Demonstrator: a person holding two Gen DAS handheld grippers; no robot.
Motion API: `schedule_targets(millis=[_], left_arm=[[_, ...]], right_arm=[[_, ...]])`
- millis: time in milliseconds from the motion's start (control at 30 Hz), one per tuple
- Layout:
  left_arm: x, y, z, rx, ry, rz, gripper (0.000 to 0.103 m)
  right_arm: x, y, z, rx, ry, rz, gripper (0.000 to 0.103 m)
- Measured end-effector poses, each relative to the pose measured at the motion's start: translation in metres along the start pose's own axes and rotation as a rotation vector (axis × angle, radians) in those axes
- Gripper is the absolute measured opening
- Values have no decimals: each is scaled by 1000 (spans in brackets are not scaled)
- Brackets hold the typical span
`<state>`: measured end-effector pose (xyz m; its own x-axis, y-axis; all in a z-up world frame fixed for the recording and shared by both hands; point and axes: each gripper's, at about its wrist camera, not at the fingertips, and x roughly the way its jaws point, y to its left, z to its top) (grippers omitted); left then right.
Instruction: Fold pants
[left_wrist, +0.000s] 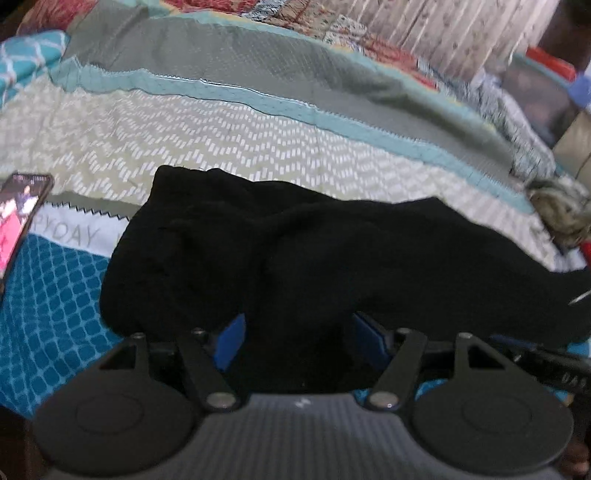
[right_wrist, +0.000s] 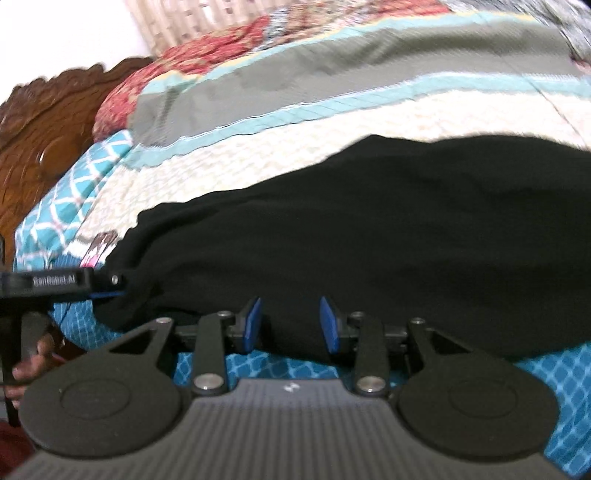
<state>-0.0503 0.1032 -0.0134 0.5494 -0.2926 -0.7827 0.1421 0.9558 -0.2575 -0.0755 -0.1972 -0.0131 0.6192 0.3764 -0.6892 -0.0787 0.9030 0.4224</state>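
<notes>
On the bed (left_wrist: 258, 147), near its front edge, the black pants (left_wrist: 295, 258) are lying in a loose, wrinkled heap. The left hand-held gripper (left_wrist: 299, 339) is standing with dark cloth between its blue pads (left_wrist: 232, 341), but I cannot tell if they are pressing on it. The right hand-held gripper (right_wrist: 291, 325) is also half apart over the near hem; whether it is grasping, I cannot tell. To fold well, I think both should be pinching the same edge, lifting it together and laying it flat, pulling out wrinkles. The pants are looking soft, thick and matte; the bedcover is quilted, with a zigzag pattern and turquoise bands. A phone (left_wrist: 22, 218) is lying at the side.
</notes>
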Motion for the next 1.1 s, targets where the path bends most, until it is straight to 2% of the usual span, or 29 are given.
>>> schedule_targets(millis=[133, 367, 733, 1100], left_arm=[[3, -10, 1, 44, 19, 52, 64], [-3, -25, 9, 91, 31, 83, 65], [11, -36, 6, 132, 76, 160, 68], [17, -34, 4, 138, 93, 174, 70]], right_arm=[[5, -10, -1, 50, 47, -51, 38], [-9, -20, 0, 83, -17, -12, 38], [-10, -58, -9, 209, 6, 27, 38], [-15, -79, -13, 259, 9, 75, 38]])
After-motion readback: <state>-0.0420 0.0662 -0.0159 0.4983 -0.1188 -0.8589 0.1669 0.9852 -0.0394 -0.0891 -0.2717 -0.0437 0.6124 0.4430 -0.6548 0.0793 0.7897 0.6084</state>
